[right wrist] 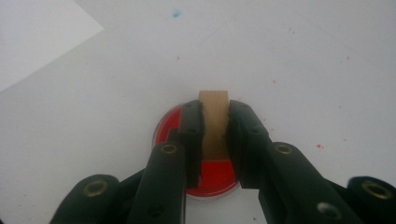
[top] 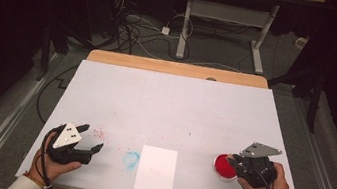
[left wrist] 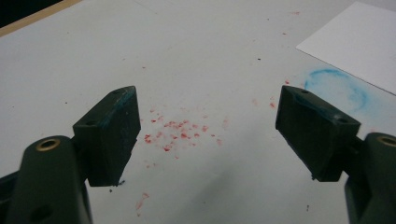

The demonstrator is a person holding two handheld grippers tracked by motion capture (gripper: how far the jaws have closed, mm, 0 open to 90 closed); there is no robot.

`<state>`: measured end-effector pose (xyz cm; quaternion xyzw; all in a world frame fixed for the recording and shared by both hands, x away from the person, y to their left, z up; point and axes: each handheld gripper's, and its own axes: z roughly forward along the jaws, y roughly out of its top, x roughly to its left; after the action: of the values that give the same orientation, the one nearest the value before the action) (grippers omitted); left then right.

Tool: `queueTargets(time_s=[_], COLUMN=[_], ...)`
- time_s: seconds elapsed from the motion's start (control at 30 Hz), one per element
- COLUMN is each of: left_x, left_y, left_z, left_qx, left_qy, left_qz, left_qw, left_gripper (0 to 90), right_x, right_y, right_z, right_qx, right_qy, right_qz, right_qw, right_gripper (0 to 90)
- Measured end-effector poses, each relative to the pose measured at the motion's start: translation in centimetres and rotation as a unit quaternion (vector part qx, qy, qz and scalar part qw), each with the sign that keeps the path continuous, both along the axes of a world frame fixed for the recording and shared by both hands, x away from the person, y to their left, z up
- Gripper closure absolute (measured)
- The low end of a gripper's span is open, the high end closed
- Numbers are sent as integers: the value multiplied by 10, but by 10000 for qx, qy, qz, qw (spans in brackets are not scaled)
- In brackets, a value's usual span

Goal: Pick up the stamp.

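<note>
Here, writing: none legible.
Right gripper [right wrist: 215,140]: clamped on tan wooden block [right wrist: 214,119] over round red ink pad [right wrist: 212,177].
Left gripper [left wrist: 208,135]: jaws wide, empty, low over white table [left wrist: 196,60].

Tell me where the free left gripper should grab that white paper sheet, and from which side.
Take the paper sheet by its left edge, nearest the open left gripper, sliding one jaw underneath. It lies flat on the table, so only an edge likely offers purchase.
</note>
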<state>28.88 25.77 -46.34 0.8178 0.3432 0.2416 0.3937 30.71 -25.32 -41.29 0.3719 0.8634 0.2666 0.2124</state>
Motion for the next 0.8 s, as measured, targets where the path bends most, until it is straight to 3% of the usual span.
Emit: queueTargets(time_s=[0.43, 0.8], left_x=[0, -1], left_y=[0, -1], left_z=[0, 0], left_qx=[45, 70], left_qy=[9, 5], left_qz=[-10, -30], left_qw=[10000, 10000], left_gripper=[212, 213], right_x=[9, 9], right_y=[3, 0], right_z=[-23, -29], right_qx=[-201, -62], right_qy=[398, 404], right_qz=[11, -24], right_qw=[9990, 9992], right_gripper=[764, 764])
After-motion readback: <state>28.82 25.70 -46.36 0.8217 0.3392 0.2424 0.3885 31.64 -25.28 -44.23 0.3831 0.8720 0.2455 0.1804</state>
